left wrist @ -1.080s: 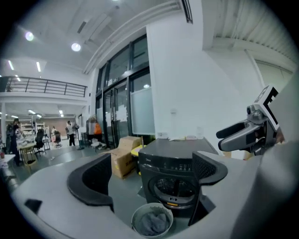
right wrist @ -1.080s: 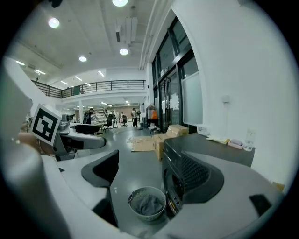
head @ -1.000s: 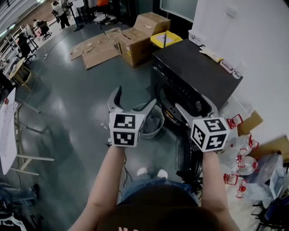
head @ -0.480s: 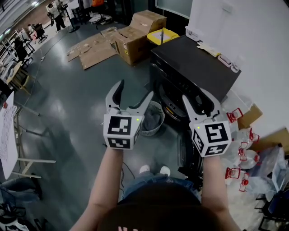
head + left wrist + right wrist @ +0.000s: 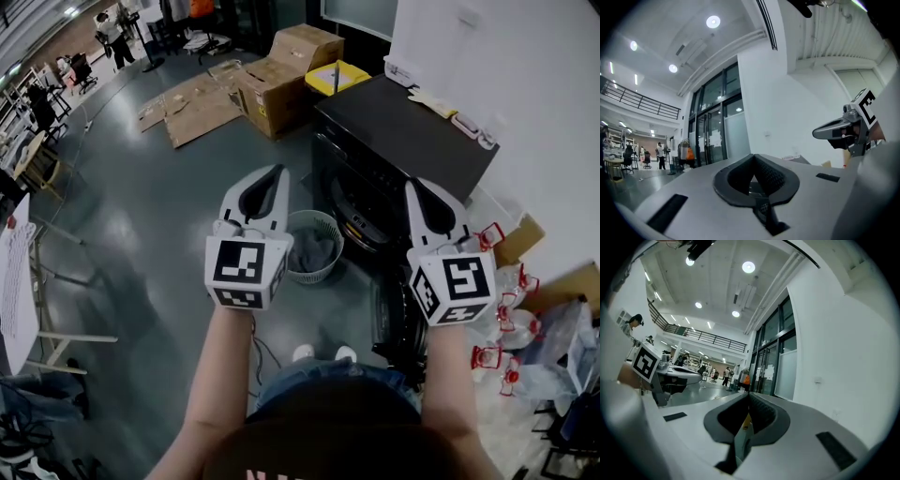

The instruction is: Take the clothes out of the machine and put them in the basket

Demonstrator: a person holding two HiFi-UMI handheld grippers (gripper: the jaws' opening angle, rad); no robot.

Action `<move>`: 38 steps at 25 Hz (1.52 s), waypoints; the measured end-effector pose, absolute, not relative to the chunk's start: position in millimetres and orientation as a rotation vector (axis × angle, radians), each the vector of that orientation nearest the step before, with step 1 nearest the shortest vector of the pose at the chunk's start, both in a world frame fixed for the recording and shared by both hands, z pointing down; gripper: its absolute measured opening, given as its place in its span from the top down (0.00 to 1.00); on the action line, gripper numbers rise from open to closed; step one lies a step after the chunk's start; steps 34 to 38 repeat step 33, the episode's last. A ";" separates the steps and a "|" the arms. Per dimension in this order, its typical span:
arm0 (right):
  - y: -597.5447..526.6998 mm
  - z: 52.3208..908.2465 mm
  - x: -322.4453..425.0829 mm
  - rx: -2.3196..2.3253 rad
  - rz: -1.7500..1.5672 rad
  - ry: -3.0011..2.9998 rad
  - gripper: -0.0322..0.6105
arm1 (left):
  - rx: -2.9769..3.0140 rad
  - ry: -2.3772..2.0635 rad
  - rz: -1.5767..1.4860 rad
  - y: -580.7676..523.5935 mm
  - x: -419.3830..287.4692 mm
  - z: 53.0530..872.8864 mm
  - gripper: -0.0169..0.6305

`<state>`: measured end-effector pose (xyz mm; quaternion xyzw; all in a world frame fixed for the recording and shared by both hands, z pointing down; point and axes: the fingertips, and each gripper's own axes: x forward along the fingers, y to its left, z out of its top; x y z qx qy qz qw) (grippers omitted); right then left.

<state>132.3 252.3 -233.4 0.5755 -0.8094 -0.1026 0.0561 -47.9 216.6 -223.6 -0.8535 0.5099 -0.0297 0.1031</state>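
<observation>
Below, one round basket (image 5: 319,274) holds grey clothes (image 5: 314,246) beside one black machine (image 5: 403,141), its door open; two cardboard boxes (image 5: 272,94) sit behind. Left gripper (image 5: 265,178) and right gripper (image 5: 422,192), jaws just closed, grip nothing.

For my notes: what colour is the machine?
The machine is black; the head view shows it best.

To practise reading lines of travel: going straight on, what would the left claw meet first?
The way looks free nearby; the left claw points level, probably toward the far white wall.
</observation>
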 end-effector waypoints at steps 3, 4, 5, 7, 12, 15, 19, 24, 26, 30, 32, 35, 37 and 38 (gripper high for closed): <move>253.3 -240.8 138.2 1.756 -0.356 -2.433 0.95 | -2.476 1.514 -0.084 216.0 -52.0 -231.0 0.97; 253.2 -243.1 141.0 1.768 -0.363 -2.426 0.95 | -2.464 1.521 -0.080 215.6 -54.2 -233.8 0.97; 253.2 -245.1 144.2 1.785 -0.365 -2.419 0.95 | -2.454 1.528 -0.073 215.0 -56.4 -236.2 0.97; 252.6 -246.6 150.9 1.815 -0.358 -2.402 0.95 | -2.441 1.537 -0.059 213.6 -59.5 -239.9 0.97; 249.5 -245.4 162.6 1.839 -0.336 -2.363 0.95 | -2.423 1.541 -0.068 210.2 -61.1 -243.8 0.97; 248.3 -246.5 162.0 1.825 -0.352 -2.349 0.95 | -2.424 1.549 -0.067 207.1 -64.4 -245.3 0.97; 246.8 -251.2 162.0 1.811 -0.385 -2.332 0.95 | -2.407 1.529 -0.081 203.1 -61.7 -252.6 0.97; 243.2 -257.0 161.4 1.796 -0.406 -2.318 0.95 | -2.396 1.518 -0.085 200.1 -59.7 -260.0 0.97; 242.1 -259.5 161.5 1.791 -0.414 -2.310 0.95 | -2.394 1.512 -0.096 200.0 -59.1 -260.4 0.97; 240.9 -262.9 159.1 1.774 -0.440 -2.291 0.95 | -2.386 1.516 -0.116 199.5 -62.8 -258.3 0.97; 239.1 -264.4 158.5 1.770 -0.451 -2.285 0.95 | -2.385 1.522 -0.118 197.7 -64.4 -257.2 0.97; 238.1 -265.2 158.3 1.768 -0.456 -2.282 0.95 | -2.384 1.525 -0.118 196.7 -64.9 -256.6 0.97; 238.1 -265.2 158.3 1.768 -0.456 -2.282 0.95 | -2.384 1.525 -0.118 196.7 -64.9 -256.6 0.97; 238.1 -265.2 158.3 1.768 -0.456 -2.282 0.95 | -2.384 1.525 -0.118 196.7 -64.9 -256.6 0.97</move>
